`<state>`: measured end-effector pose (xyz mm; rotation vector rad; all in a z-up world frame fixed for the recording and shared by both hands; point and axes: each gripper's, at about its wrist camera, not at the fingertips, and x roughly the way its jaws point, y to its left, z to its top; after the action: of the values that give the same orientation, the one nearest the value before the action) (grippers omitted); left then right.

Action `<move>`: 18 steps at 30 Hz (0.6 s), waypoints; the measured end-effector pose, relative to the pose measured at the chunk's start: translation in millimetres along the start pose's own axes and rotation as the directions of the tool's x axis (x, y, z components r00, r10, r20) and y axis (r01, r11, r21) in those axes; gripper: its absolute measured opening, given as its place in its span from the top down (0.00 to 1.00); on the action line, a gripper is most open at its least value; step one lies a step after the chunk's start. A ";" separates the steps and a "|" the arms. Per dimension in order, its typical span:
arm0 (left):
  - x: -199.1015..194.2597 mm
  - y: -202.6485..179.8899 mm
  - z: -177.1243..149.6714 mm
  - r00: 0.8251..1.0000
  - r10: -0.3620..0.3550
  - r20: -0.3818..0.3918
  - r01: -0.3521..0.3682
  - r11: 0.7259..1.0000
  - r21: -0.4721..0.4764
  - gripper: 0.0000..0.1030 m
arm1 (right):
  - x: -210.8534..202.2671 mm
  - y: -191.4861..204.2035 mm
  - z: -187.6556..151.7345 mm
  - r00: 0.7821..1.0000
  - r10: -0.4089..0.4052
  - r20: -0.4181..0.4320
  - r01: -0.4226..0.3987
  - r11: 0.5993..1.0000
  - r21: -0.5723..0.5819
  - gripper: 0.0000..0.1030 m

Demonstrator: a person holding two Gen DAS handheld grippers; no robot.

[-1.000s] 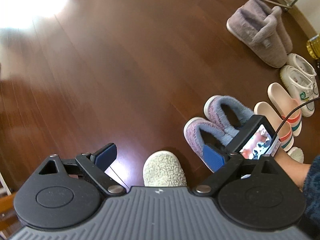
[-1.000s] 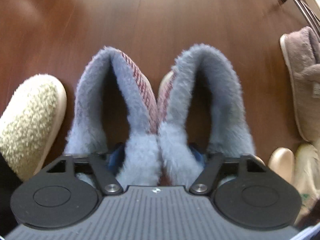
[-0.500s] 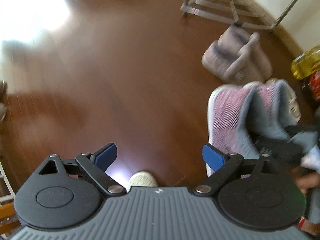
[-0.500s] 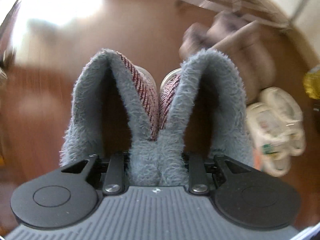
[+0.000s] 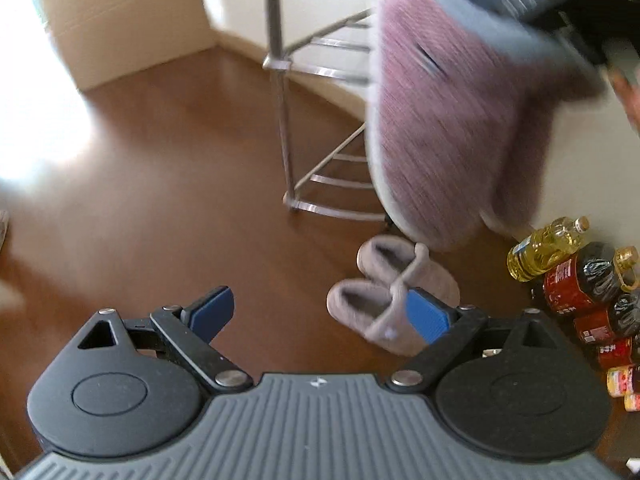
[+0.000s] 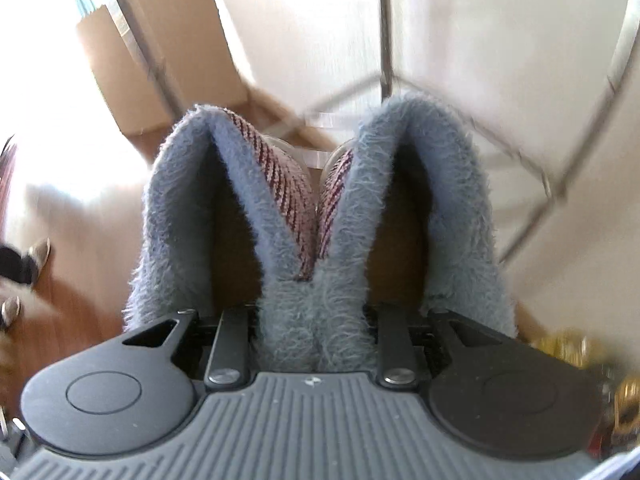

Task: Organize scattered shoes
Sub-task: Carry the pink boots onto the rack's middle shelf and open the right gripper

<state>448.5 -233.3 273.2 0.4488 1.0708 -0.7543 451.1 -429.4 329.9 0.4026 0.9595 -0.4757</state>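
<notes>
My right gripper (image 6: 312, 320) is shut on the inner heel edges of a pair of blue-furred, pink-striped slippers (image 6: 316, 216) and holds them in the air before a metal shoe rack (image 6: 520, 148). The same pair (image 5: 452, 120) hangs blurred at the upper right of the left wrist view, in front of the rack (image 5: 320, 128). My left gripper (image 5: 320, 312) is open and empty above the wooden floor. A pair of grey plush slippers (image 5: 384, 292) lies on the floor just past its right fingertip.
Oil and sauce bottles (image 5: 576, 276) stand along the wall at the right. A cardboard box (image 5: 120, 20) stands at the far left by the wall. Bright sunlight falls on the floor (image 5: 120, 200) at the left.
My right gripper has lifted the blue slipper pair off the floor and up toward the rack. My left gripper has risen and turned toward the rack, staying open.
</notes>
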 end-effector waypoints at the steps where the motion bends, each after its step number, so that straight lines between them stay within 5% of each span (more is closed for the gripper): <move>1: 0.0 3.3 6.2 1.000 -0.005 0.003 0.005 1.000 0.010 0.09 | 5.8 4.5 14.2 1.000 -0.004 -0.006 0.004 1.000 0.003 0.77; 5: 7.4 31.7 53.0 0.999 -0.001 0.048 -0.003 0.998 0.070 0.09 | 63.6 26.4 96.1 0.995 -0.023 -0.096 0.027 0.999 0.043 0.77; 12: 37.4 65.7 81.2 0.999 -0.039 0.000 0.039 0.998 0.039 0.09 | 150.1 51.4 159.8 0.963 -0.133 -0.234 0.122 0.991 -0.061 0.70; 13: 40.0 65.6 79.8 0.999 -0.041 -0.001 0.041 0.998 0.042 0.09 | 159.8 52.0 164.4 0.963 -0.158 -0.219 0.144 0.986 -0.079 0.66; 16: 47.7 63.4 77.7 0.999 -0.046 -0.005 0.046 0.996 0.076 0.09 | 148.8 49.9 169.8 0.976 -0.211 -0.057 0.206 0.975 -0.087 0.21; 18: 52.1 60.9 79.4 0.999 -0.048 -0.007 0.048 0.995 0.088 0.09 | 127.7 44.0 163.0 0.973 -0.211 0.096 0.219 0.973 -0.075 0.13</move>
<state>556.6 -262.1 258.5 0.5020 1.0589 -0.8457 647.9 -504.8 310.5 0.1997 0.9392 -0.6421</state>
